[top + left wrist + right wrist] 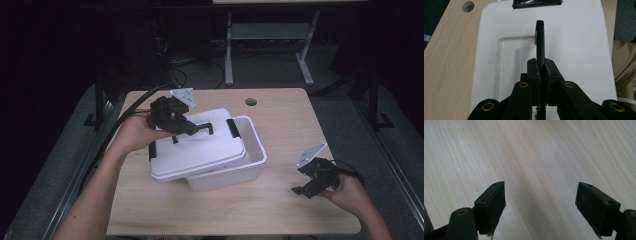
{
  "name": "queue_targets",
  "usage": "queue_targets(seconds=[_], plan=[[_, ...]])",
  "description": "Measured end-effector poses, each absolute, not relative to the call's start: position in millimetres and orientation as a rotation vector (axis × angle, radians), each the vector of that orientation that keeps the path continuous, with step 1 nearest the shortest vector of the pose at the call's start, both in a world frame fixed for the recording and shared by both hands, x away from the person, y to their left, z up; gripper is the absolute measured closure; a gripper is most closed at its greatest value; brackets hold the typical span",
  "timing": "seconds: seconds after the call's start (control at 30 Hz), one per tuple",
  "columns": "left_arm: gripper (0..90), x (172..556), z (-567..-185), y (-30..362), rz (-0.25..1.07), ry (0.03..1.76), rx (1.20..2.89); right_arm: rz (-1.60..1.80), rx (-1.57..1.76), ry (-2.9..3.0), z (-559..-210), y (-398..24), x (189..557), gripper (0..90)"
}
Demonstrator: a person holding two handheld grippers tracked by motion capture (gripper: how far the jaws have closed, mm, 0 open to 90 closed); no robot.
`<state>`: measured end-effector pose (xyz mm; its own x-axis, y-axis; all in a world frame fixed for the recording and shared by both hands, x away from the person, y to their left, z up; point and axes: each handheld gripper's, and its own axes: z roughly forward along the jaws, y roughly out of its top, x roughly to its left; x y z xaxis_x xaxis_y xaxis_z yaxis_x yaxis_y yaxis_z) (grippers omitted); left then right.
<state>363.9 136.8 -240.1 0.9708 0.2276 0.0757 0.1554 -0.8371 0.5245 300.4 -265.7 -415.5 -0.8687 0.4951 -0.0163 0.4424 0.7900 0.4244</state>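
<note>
A white plastic box [254, 161] stands on the wooden table [280, 125]. Its white lid [200, 150] lies askew over it, shifted toward the left and tilted, so the box's right end shows open. In the high view my left gripper [187, 129] is shut on the lid's black handle [204, 127]. The left gripper view shows the same grip, with the left gripper [541, 67] closed on the thin handle [540, 37] above the lid [579, 50]. My right gripper [306, 189] rests low at the table's right front, and the right gripper [540, 202] is open over bare wood [536, 157].
Black latches sit at the box's ends [232, 127] [151, 150]; one latch [537, 3] shows in the left gripper view. A round cable hole [251, 102] is at the table's back. Table legs and cables stand on the floor behind.
</note>
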Motion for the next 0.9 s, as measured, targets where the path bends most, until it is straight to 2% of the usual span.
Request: queue_targets(seconds=[0.9], plan=[[84.2, 384.8, -256.0, 83.9, 0.153, 0.214, 2.591, 0.635, 0.752, 2.849, -414.0, -268.2, 299.8, 23.2]])
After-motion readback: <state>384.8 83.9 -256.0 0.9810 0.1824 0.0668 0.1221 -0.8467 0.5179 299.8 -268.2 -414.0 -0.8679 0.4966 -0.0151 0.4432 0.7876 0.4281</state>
